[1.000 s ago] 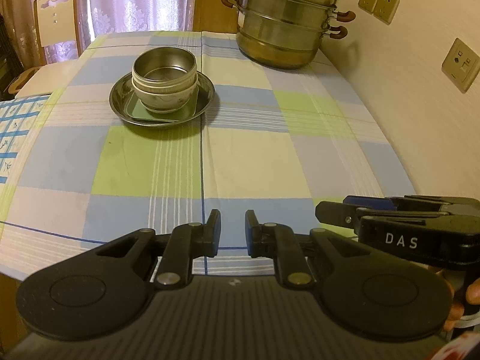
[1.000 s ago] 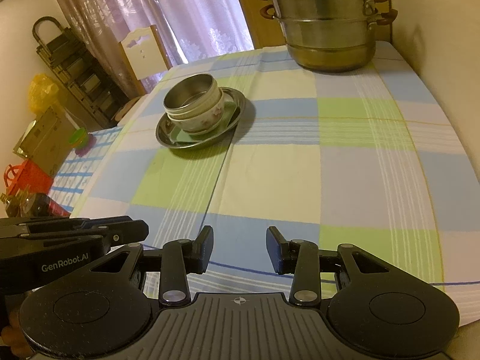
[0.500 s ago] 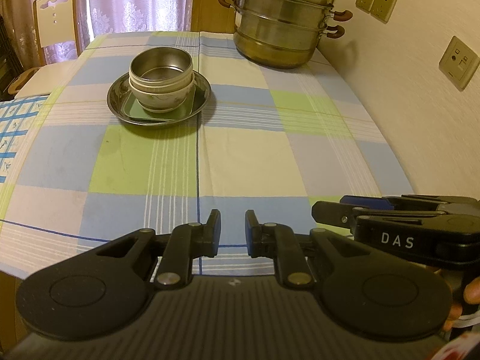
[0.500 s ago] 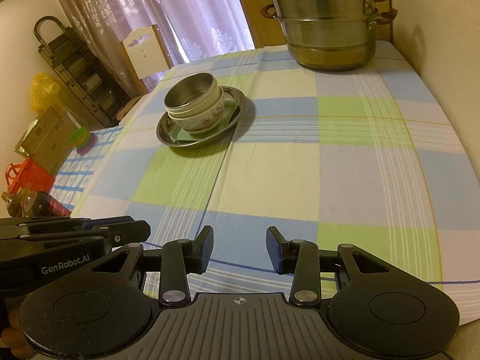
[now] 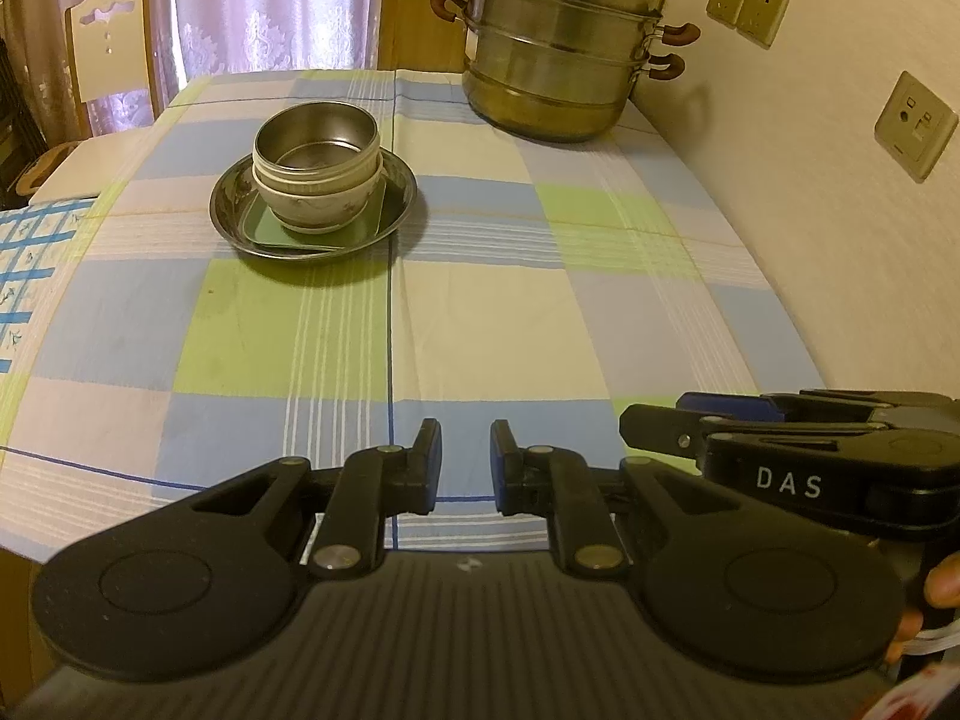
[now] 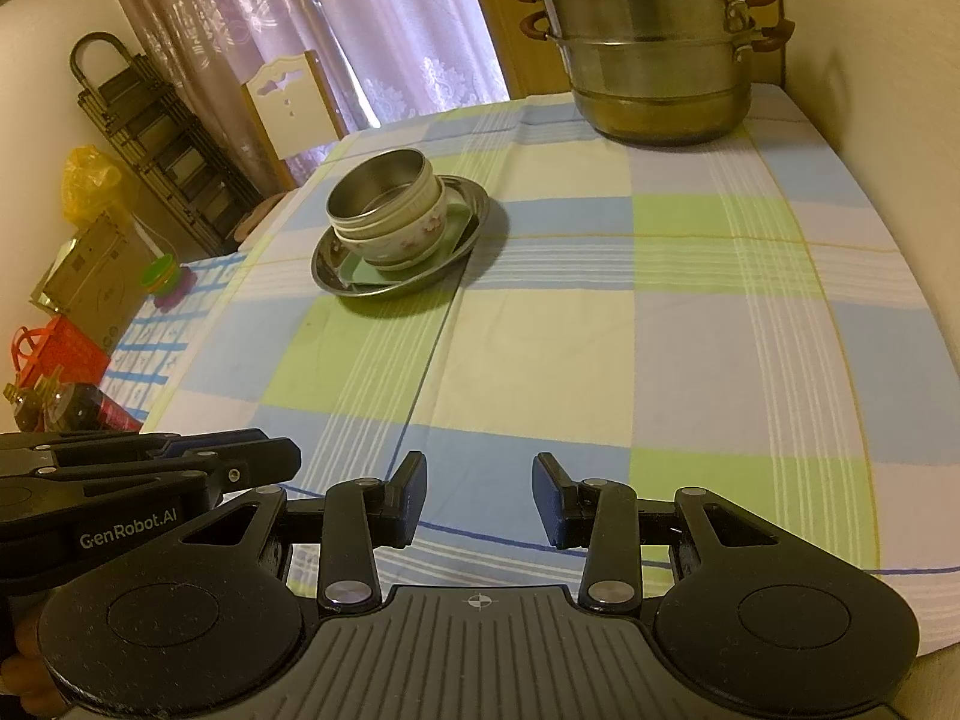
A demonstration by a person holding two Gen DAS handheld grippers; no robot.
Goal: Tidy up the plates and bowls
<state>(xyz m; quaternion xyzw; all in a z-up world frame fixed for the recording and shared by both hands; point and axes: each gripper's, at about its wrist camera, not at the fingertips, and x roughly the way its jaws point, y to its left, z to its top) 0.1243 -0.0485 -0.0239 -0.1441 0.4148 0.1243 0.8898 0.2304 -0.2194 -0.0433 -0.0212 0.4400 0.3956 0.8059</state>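
Observation:
On the checked tablecloth, a steel bowl nests in a cream bowl and a floral bowl. These rest on a green square plate inside a round steel plate. The right wrist view shows the same stack: steel bowl, floral bowl, steel plate. My left gripper hovers over the table's near edge, far from the stack, with a narrow empty gap between its jaws. My right gripper stands beside it, open wider and empty.
A large steel steamer pot stands at the back right against the wall, which carries sockets. A white chair and a lower table with a blue-patterned cloth are on the left. Boxes and a folding rack stand beyond.

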